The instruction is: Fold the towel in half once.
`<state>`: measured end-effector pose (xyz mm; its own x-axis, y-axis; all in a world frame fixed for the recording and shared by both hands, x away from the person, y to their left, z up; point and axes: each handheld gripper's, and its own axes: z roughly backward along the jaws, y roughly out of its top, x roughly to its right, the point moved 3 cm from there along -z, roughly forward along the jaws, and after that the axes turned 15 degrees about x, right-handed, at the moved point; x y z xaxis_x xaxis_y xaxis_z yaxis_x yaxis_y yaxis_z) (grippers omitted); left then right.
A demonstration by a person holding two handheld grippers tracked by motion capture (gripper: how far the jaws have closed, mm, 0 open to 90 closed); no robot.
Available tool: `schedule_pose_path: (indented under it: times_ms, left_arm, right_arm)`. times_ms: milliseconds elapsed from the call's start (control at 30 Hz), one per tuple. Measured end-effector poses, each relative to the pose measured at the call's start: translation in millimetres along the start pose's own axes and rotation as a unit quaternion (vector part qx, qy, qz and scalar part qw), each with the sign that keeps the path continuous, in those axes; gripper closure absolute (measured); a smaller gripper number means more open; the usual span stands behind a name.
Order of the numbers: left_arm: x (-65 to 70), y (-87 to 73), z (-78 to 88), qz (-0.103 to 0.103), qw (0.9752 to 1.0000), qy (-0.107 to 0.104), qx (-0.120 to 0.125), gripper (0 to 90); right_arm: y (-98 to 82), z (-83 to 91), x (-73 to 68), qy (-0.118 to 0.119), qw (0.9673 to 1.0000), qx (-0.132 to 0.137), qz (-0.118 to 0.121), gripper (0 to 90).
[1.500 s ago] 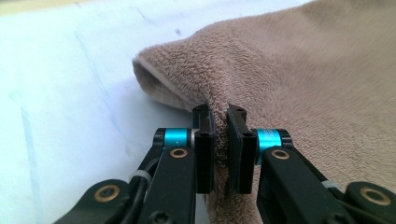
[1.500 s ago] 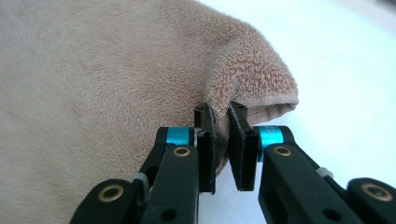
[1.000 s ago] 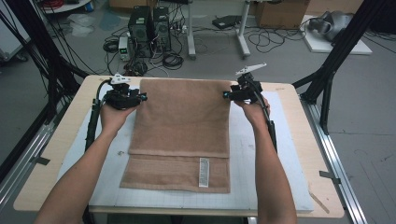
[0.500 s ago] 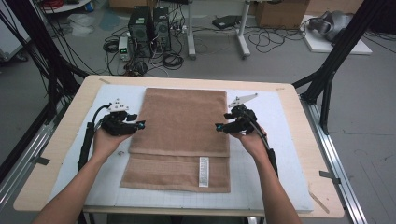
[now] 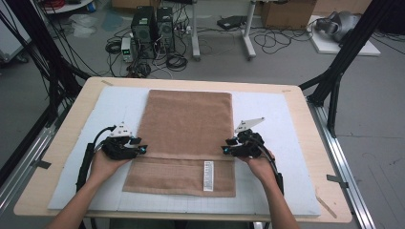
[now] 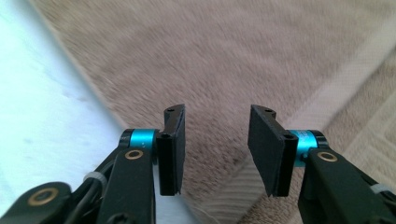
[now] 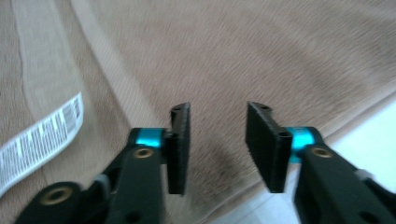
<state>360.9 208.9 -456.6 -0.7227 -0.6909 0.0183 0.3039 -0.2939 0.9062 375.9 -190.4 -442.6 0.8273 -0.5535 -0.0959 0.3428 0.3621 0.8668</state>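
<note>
A brown towel point(image 5: 186, 129) lies flat on the white mat point(image 5: 286, 124), with one layer folded over a longer one; the lower layer shows a white label point(image 5: 207, 175). My left gripper point(image 5: 142, 149) sits at the towel's left edge, by the upper layer's near corner. My right gripper point(image 5: 225, 150) mirrors it at the right edge. In the left gripper view the jaws point(image 6: 215, 112) stand apart over the towel's corner point(image 6: 233, 56). The right gripper point(image 7: 218, 108) likewise hovers over the towel point(image 7: 280, 51). Both pairs of jaws have just been closing, with nothing pinched between them.
The mat covers most of a wooden table point(image 5: 305, 102). Black frame posts point(image 5: 334, 86) rise at the table's far right and far left. Beyond the far edge, computers point(image 5: 153, 26) and cables lie on the floor.
Both hands have moved toward the person and lower, from the towel's far corners along its sides to the upper layer's near corners. The towel has not visibly shifted.
</note>
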Motion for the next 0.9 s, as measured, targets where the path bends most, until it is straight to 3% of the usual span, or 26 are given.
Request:
schedule_pose_path:
  times_ms: [133,233,333,500,600,900]
  left_arm:
    - [0.3,-4.6,-5.9,0.005,1.0000,0.003,0.006,69.2]
    - [0.6,-4.3,-6.3,0.006,0.9999,0.004,0.008,79.0]
    - [2.3,-3.3,-5.8,0.001,1.0000,0.006,0.007,84.7]
    - [2.0,1.3,1.3,0.011,0.9998,0.001,0.019,86.3]
    - [1.7,3.0,5.8,0.019,0.9995,-0.003,0.024,86.3]
    - [7.2,17.5,23.7,0.014,0.9987,-0.012,0.048,86.3]
  right_arm:
    - [-10.3,-10.6,-4.4,0.023,0.9993,-0.028,-0.003,71.0]
    - [-10.9,-13.6,-5.9,0.019,0.9994,-0.026,0.009,81.1]
    - [-10.0,-13.9,-5.6,0.021,0.9993,-0.027,0.016,85.1]
    - [-6.9,-8.6,-5.3,0.025,0.9994,-0.018,0.016,86.4]
    - [-1.9,-3.6,-5.5,0.029,0.9995,0.002,0.013,86.4]
    - [12.1,16.4,-12.5,0.038,0.9986,0.028,0.023,86.4]
